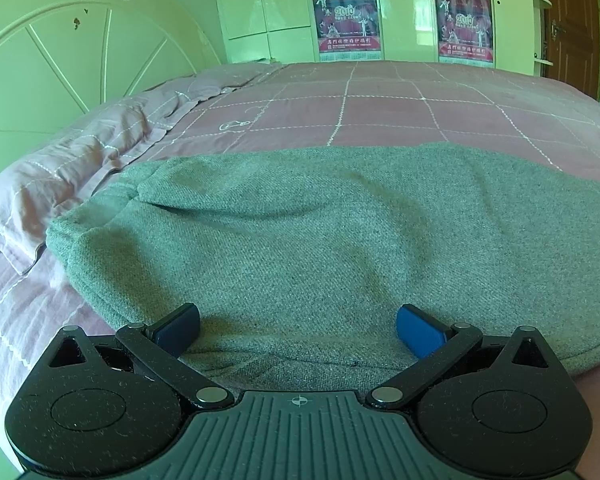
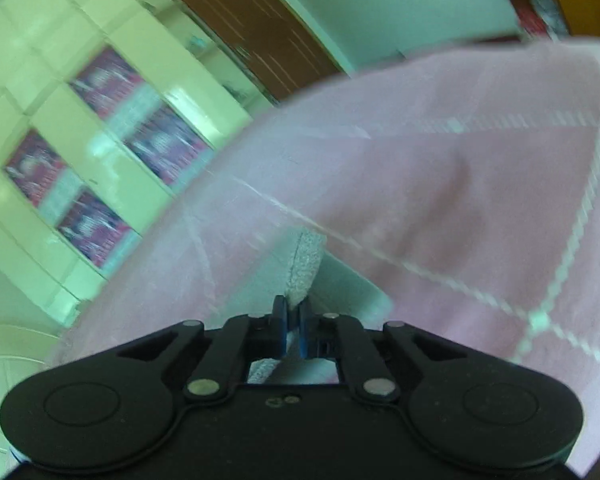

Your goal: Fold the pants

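1 bed (image 1: 380, 112), 1 pants (image 1: 300, 232) — 2 claws, left claw (image 1: 299, 326) wide, right claw (image 2: 294, 328) pinching

Open bedspread (image 1: 380, 104) beyond pants (image 1: 300, 232)

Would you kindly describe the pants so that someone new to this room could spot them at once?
Find the large bed with its pink checked cover, before the pale green wardrobe. The pants lie spread across the bed's near side, beside the pillow. They are the only grey-green, coarse woven thing on all that pink bedding.
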A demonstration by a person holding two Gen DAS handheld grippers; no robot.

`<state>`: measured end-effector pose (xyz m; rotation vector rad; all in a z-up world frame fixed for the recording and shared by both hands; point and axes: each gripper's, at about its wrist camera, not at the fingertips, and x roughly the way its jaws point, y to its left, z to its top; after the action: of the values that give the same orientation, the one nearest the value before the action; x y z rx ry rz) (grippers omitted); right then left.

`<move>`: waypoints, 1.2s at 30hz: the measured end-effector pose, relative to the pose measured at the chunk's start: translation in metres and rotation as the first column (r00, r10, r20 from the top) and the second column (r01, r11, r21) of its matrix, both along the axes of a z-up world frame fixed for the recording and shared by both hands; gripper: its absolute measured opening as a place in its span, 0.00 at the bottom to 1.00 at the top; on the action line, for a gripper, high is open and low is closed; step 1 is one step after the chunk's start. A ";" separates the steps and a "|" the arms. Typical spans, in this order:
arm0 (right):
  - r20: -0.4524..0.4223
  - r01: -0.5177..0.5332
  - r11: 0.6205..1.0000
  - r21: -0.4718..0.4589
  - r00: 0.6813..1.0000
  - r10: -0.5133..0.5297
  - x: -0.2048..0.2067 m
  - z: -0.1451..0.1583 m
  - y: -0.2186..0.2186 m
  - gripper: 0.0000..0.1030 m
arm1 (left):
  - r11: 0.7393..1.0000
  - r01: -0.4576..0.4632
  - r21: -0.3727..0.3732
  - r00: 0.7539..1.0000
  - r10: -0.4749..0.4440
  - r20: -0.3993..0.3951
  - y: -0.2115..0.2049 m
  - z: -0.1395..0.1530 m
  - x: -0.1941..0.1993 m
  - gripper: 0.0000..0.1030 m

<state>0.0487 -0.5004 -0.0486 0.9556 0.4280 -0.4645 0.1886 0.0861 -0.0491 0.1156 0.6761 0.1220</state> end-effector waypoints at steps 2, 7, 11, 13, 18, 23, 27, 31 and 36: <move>0.077 0.033 0.999 0.017 0.996 -0.035 -0.019 -0.001 0.002 0.12 | 1.000 0.004 -0.001 1.000 -0.004 -0.002 0.001 0.000 0.000 1.00; 0.101 0.057 0.993 0.101 0.993 -0.067 -0.022 -0.014 -0.008 0.23 | 1.000 0.004 0.005 1.000 -0.004 0.003 0.000 -0.001 -0.002 1.00; 0.094 0.046 0.990 0.133 0.994 -0.058 -0.002 -0.026 -0.015 0.18 | 1.000 0.006 0.006 1.000 -0.006 0.002 -0.002 -0.002 -0.002 1.00; 0.061 0.033 0.997 0.076 0.997 -0.037 0.005 -0.013 -0.012 0.08 | 1.000 0.009 0.005 1.000 -0.009 0.002 -0.002 -0.002 -0.003 1.00; 0.212 -0.125 0.937 -0.327 0.956 0.202 0.001 0.084 0.027 0.07 | 1.000 0.014 -0.001 1.000 -0.014 0.011 -0.001 -0.002 -0.005 1.00; 0.168 -0.079 0.962 -0.260 0.978 0.125 -0.009 0.058 -0.004 0.06 | 1.000 0.014 -0.010 1.000 -0.014 0.012 -0.001 -0.002 -0.005 1.00; 0.044 -0.027 0.999 -0.024 0.999 0.029 -0.007 -0.021 -0.025 0.07 | 1.000 0.030 -0.003 0.999 -0.030 0.013 -0.001 -0.002 -0.006 1.00; 0.025 -0.002 0.997 -0.083 1.000 0.004 -0.017 -0.007 -0.014 0.22 | 1.000 0.031 -0.004 0.999 -0.031 0.016 0.001 -0.003 -0.006 1.00; 0.013 0.040 0.975 -0.217 0.999 -0.039 -0.041 0.020 0.002 0.28 | 1.000 0.018 0.016 0.998 -0.019 0.062 0.001 0.003 -0.014 1.00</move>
<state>0.0072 -0.4985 -0.0286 0.7552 0.3427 -0.5316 0.1745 0.0869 -0.0456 0.1321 0.6116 0.1126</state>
